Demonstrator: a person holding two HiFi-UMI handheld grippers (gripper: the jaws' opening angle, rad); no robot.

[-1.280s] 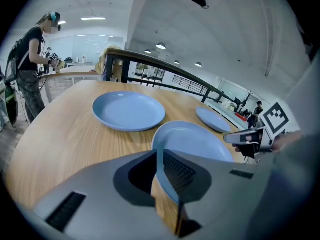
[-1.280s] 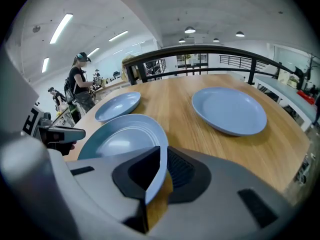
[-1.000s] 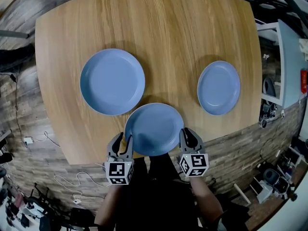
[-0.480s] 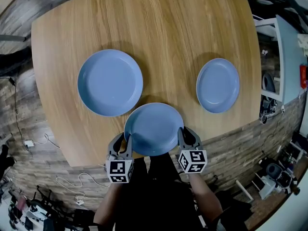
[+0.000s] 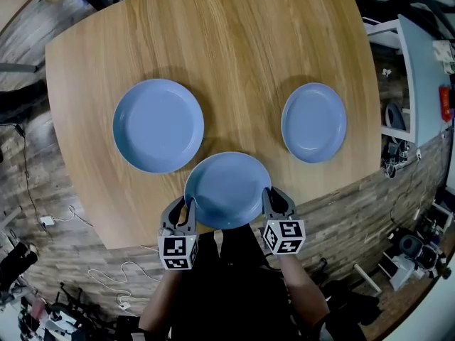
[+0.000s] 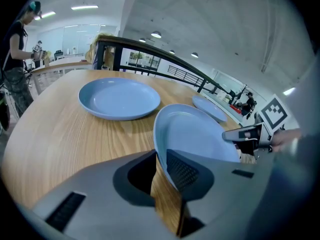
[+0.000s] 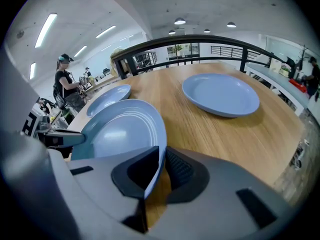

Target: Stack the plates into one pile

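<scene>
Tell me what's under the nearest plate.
Under the rim of the nearest plate, both gripper views show bare wooden table, no second plate. What lies below its middle is covered.

Grey left tongs (image 5: pixel 182 208) and right tongs (image 5: pixel 274 199), smooth moulded shells, black ribbed pads (image 6: pixel 182 171) inside, white cube (image 5: pixel 177 253) with black square markers on each, person in dark clothing (image 5: pixel 227 290).

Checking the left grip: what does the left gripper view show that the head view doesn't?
Left gripper view only: the left gripper's jaws, just closing, pinch the near plate's rim; a person far left. Head view only: floor cables, the left gripper's marker cube. Both: that plate, the large plate, the small plate, the table, the right gripper.
</scene>
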